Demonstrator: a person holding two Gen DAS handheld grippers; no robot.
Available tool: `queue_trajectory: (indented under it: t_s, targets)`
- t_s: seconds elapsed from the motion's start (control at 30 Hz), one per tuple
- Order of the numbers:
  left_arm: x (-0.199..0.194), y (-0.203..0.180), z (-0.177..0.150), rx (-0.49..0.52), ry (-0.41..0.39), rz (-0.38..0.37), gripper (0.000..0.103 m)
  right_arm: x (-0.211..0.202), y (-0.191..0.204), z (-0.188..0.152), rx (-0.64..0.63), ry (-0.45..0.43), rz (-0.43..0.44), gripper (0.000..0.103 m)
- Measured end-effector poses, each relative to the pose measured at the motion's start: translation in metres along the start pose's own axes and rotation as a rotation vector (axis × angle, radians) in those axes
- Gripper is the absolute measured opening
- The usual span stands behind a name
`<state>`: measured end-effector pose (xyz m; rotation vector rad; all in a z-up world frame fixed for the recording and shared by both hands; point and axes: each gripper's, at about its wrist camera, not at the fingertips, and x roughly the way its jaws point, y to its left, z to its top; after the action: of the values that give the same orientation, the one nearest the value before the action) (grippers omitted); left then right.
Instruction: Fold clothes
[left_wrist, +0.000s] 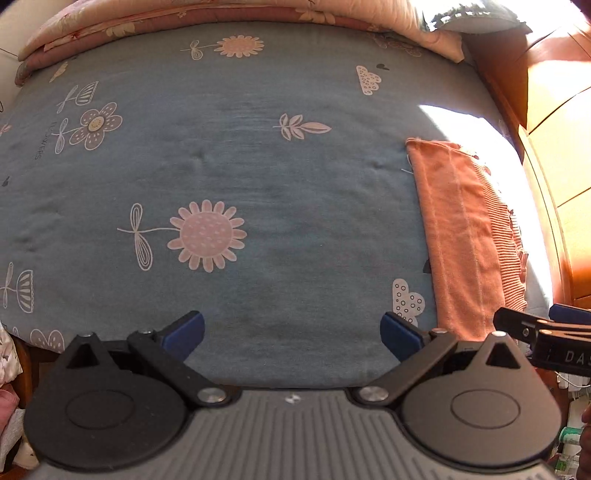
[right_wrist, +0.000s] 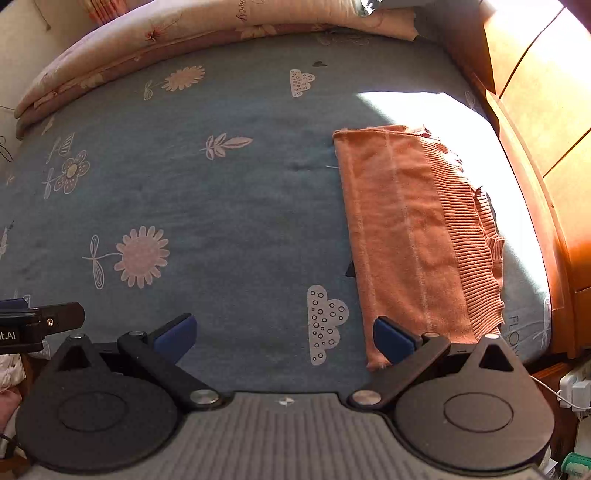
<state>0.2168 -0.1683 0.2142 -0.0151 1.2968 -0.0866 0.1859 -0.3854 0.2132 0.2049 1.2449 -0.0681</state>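
An orange sweater (right_wrist: 413, 229) lies folded into a long narrow strip on the bed (right_wrist: 229, 192), near its right edge by the wooden frame. Both the left gripper (left_wrist: 291, 334) and the right gripper (right_wrist: 282, 334) hover with fingers spread wide, holding nothing. This fits either a finished fold or one awaiting another crosswise fold.
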Motion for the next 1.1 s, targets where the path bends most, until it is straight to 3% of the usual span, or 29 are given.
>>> queue_trajectory:
  t_s: [1.1]
  targets:
    - [0.011, 0.004, -0.003, 0.034, 0.06, 0.012, 0.101, 0.006, 0.006, 0.0, 0.019, 0.055, -0.033, 0.103]
